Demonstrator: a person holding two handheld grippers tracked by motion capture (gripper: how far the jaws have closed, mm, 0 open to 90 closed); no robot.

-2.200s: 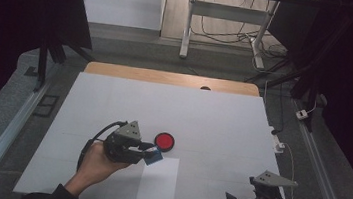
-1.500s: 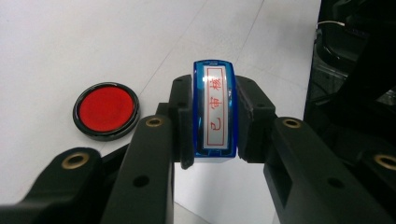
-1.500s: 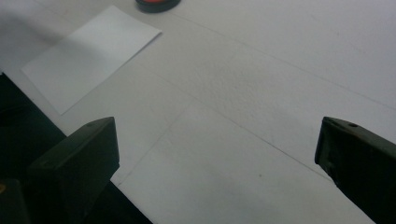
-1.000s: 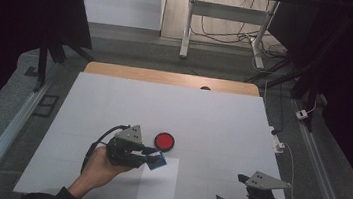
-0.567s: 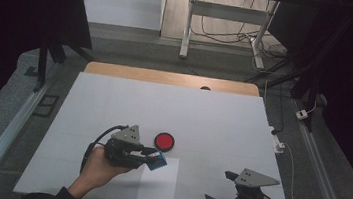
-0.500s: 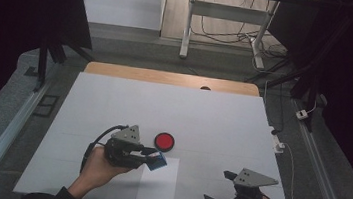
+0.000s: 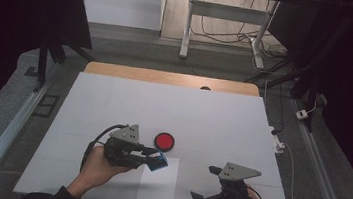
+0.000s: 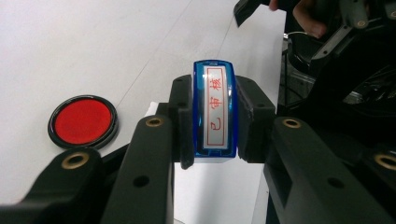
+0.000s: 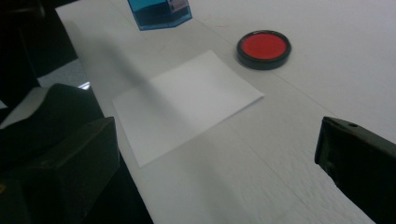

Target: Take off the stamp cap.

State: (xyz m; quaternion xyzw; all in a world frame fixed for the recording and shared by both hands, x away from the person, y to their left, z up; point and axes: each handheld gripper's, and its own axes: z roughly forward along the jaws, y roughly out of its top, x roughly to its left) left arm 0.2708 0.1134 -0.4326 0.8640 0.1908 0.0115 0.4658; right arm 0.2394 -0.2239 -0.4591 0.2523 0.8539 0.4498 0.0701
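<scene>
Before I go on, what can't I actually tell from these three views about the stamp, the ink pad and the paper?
- Stamp: its underside is hidden in the left gripper view, cut off by the top edge in the right gripper view.
- Ink pad: wet or dry, unclear.
- Paper: near corner hidden behind a jaw.

I work over a table covered by a white sheet (image 7: 173, 109), with a strip of bare wood (image 7: 167, 77) at its far edge. A small dark round spot (image 7: 205, 88) sits on that wood; I cannot tell what it is. A metal rail (image 7: 7, 135) runs along the floor on my left and another rail (image 7: 324, 172) on my right. Just off the table's right edge a thin white cable (image 7: 291, 168) trails over the grey floor (image 7: 119, 53), with a white plug (image 7: 305, 114) farther off. Beyond stands a white desk frame (image 7: 224, 14) with loose cables (image 7: 222, 34) beneath it. Black curtains (image 7: 18, 11) hang at the left.
</scene>
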